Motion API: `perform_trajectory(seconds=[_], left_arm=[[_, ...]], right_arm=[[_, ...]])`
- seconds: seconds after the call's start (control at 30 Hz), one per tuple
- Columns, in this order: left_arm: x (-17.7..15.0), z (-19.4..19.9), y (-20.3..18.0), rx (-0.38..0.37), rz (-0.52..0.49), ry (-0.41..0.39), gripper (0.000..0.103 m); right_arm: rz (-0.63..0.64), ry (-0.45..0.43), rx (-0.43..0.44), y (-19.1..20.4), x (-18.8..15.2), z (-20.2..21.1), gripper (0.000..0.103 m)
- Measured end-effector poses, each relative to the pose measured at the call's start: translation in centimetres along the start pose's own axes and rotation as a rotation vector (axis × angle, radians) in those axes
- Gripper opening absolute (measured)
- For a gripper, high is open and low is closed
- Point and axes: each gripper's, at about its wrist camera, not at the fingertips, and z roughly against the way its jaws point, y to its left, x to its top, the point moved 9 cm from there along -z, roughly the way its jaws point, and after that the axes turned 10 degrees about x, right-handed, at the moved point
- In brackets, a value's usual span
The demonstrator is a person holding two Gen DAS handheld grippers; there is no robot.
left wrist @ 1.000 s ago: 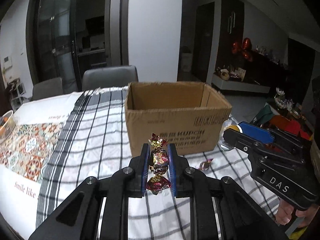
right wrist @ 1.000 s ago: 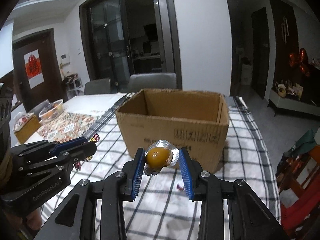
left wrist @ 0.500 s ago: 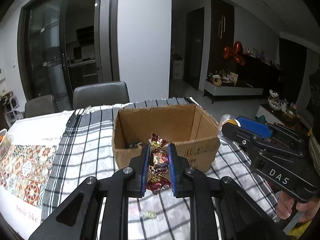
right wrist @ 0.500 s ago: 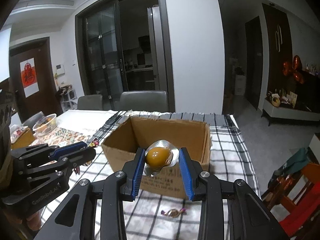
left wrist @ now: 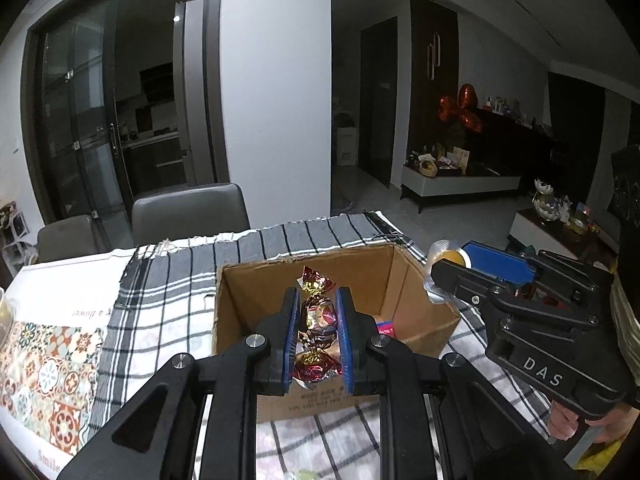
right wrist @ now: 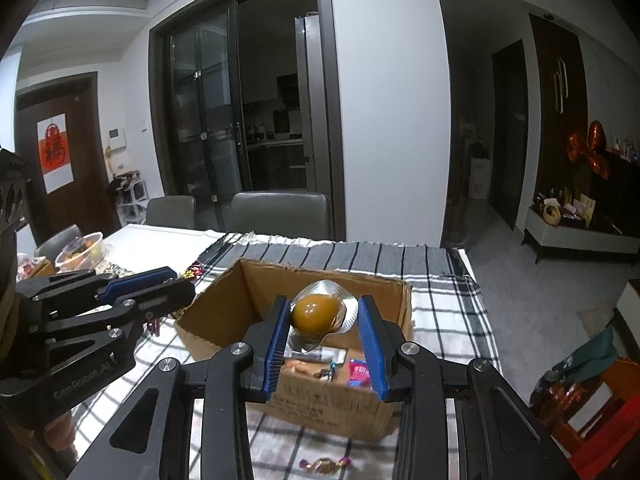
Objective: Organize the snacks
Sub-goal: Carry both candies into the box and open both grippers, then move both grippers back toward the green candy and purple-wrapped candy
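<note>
Above the open cardboard box point(left wrist: 304, 312) on the checked surface point(right wrist: 440, 308), we are holding a foil-wrapped candy point(left wrist: 317, 320) pinched in the left claw point(left wrist: 318, 340) and a jelly cup point(right wrist: 318, 314) clamped in the right claw point(right wrist: 324, 344), both unreleased, while several snacks point(right wrist: 356, 370) are already lying inside and one stray candy point(right wrist: 324, 464) is still waiting outside.

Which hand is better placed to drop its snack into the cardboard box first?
Roughly even, slight edge to the left. The left gripper holds the foil-wrapped candy over the cardboard box opening. In its own view the right gripper also holds its jelly cup over the opening, but nearer the front wall.
</note>
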Motion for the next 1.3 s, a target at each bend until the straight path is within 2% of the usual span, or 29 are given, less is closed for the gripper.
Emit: perform_trajectory(seconds=[0.27, 0.3, 0.33, 0.37, 0.4, 0.43, 0.5, 0.83, 1.07, 1.3], left_arm=[[0.9, -3.1, -0.3, -0.007, 0.006, 0.034, 0.021], [0.9, -3.3, -0.2, 0.001, 0.008, 0.039, 0.026], [1.1, -3.6, -0.1, 0.009, 0.007, 0.043, 0.039], [1.2, -3.6, -0.1, 0.015, 0.005, 0.038, 0.047], [1.3, -3.6, 0.1, 0.026, 0.006, 0.036, 0.049], [1.2, -3.5, 0.2, 0.031, 0.007, 0.036, 0.051], [1.1, -3.3, 0.5, 0.031, 0.016, 0.040, 0.056], [-1.6, 0.8, 1.1, 0.070, 0.003, 0.006, 0.061], [-2.8, 3.4, 1.2, 0.094, -0.002, -0.030, 0.061], [-5.1, 4.8, 1.2, 0.107, -0.001, -0.025, 0.061]], right_arm=[[-0.017, 0.026, -0.007, -1.5, 0.3, -2.3, 0.036], [-0.020, 0.029, -0.008, -1.6, 0.3, -2.6, 0.036], [-0.023, 0.032, -0.014, -1.9, 0.2, -2.9, 0.036], [-0.025, 0.038, -0.022, -2.0, 0.2, -3.2, 0.037], [-0.025, 0.042, -0.027, -2.2, 0.2, -3.2, 0.039], [-0.028, 0.043, -0.031, -2.1, 0.2, -3.2, 0.046], [-0.039, 0.035, -0.042, -2.3, -0.1, -2.9, 0.051], [0.006, -0.011, -0.034, 0.1, -1.7, 0.8, 0.051], [-0.033, 0.002, 0.004, 1.2, -3.4, 1.9, 0.051], [-0.057, 0.026, 0.023, 2.1, -6.1, 2.6, 0.051]])
